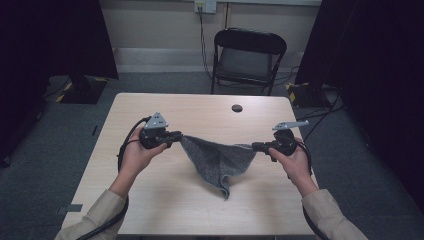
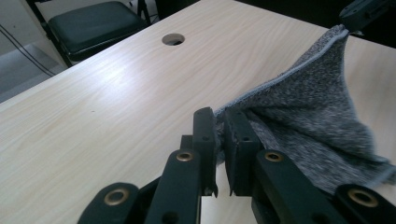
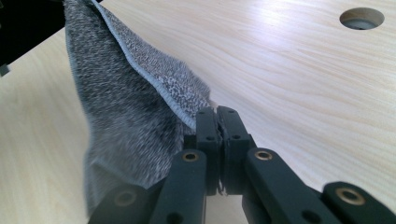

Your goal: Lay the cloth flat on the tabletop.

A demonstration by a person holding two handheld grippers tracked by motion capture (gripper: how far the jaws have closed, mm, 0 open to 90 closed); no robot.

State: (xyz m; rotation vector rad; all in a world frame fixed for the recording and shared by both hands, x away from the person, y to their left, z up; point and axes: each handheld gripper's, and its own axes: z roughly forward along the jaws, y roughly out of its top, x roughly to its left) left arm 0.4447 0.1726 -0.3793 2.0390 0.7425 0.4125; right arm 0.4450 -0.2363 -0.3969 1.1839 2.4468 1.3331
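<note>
The left hand-held gripper [image 1: 176, 136] pinches one corner of a grey towel [image 1: 216, 161], its jaws drawn close with the cloth's hemmed edge caught between them, as the left gripper view shows at close range [image 2: 220, 122]. The right hand-held gripper [image 1: 256, 146] has the opposite corner, jaws nearly touching around the hem, seen from its own camera [image 3: 216, 116]. Between the two the towel's top edge runs almost straight, and the rest of the cloth sags below it in a loose triangle whose lowest fold touches the pale wooden counter [image 1: 150, 200] near the person's side.

In the left gripper view the towel [image 2: 308, 112] rises from the near jaws toward the upper right, where the other gripper's dark tip holds its far corner. In the right gripper view the towel [image 3: 126, 107] hangs to the left of the jaws and climbs to the upper left corner of the frame.

Both hands are raised a little above the counter, the left hand [image 1: 136, 155] and right hand [image 1: 296, 165] well apart, with beige sleeves coming in from below. A round cable hole [image 1: 237, 108] sits in the counter's far middle. Beyond the counter stands a black folding chair [image 1: 248, 57] on a grey carpeted floor, with dark curtains at both sides.
</note>
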